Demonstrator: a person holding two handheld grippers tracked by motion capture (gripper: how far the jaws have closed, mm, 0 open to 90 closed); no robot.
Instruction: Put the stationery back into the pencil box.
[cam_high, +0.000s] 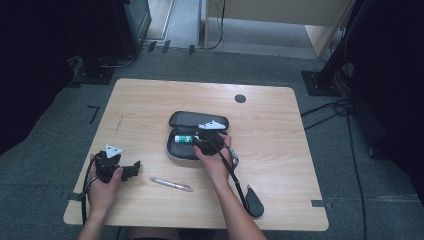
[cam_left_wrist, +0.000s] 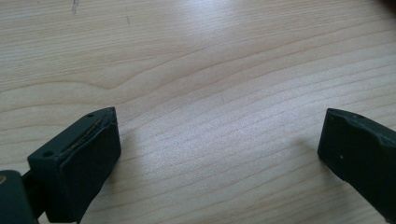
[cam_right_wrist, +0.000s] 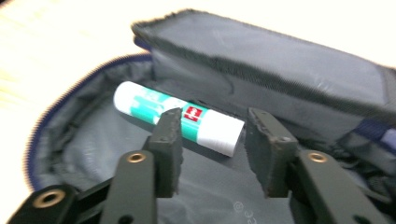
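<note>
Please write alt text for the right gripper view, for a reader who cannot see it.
A white and green glue stick lies inside an open grey zip case. The right tool is just above it, jaws apart, not pressing it.

In the high view, the right gripper and the hand holding it cover the 3 o'clock end of the open grey fabric zip case. The print on the white-and-green glue stick inside the case is too small to read. In the right gripper view, the stick's label is blurred and unreadable. The case's 3 o'clock end is cut off by the frame edge.
</note>
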